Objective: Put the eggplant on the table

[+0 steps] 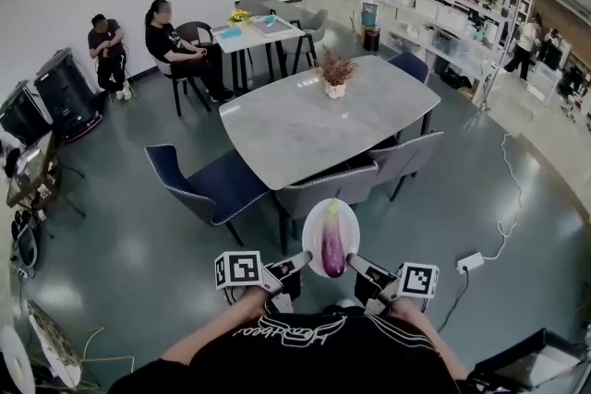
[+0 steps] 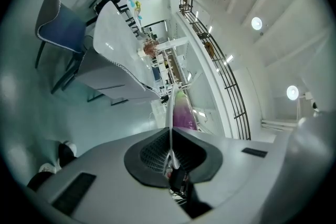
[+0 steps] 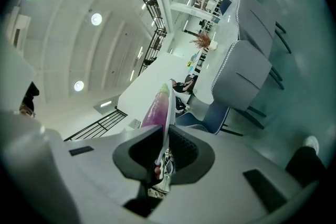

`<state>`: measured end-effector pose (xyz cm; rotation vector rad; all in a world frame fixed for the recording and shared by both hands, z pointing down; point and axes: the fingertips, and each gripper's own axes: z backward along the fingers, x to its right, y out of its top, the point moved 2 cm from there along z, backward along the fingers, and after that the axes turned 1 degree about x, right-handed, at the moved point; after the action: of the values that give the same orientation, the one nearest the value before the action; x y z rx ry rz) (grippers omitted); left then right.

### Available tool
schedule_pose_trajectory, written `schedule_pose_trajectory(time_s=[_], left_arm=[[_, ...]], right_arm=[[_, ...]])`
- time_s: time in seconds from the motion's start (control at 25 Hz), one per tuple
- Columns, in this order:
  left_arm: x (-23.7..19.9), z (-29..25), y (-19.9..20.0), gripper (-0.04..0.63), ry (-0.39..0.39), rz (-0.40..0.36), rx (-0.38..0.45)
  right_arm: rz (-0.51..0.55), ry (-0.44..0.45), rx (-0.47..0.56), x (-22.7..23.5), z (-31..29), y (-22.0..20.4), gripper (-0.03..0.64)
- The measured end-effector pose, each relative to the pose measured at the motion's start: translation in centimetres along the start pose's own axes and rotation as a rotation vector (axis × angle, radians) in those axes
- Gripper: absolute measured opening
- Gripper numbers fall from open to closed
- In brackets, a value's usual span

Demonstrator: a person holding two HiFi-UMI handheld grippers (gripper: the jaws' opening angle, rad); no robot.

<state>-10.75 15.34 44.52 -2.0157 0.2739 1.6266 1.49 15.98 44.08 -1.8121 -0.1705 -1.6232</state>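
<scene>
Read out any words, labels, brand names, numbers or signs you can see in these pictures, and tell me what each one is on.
No text here can be read with confidence.
Black shirt: white cursive lettering, seen upside down, too distorted to read.
Left gripper and right gripper: their cubes carry square patterns only, no letters.
Plate, eggplant, table: no print seen.

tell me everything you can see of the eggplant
Long glossy purple eggplant, darkest at its near end, fading to pale lilac with a greenish far tip. It lies lengthwise on a white plate, touching only the plate. The left gripper and right gripper each pinch the plate's rim, holding it in the air short of the table.
</scene>
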Motion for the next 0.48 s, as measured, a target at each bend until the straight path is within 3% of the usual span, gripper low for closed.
schedule_pose_trajectory(time_s=[0.48], left_arm=[[-0.7,-2.7,2.8,0.02,0.028,0.009,0.011]], right_arm=[[-0.023,0.02,-0.008,1.9,-1.7,3.5,0.043]])
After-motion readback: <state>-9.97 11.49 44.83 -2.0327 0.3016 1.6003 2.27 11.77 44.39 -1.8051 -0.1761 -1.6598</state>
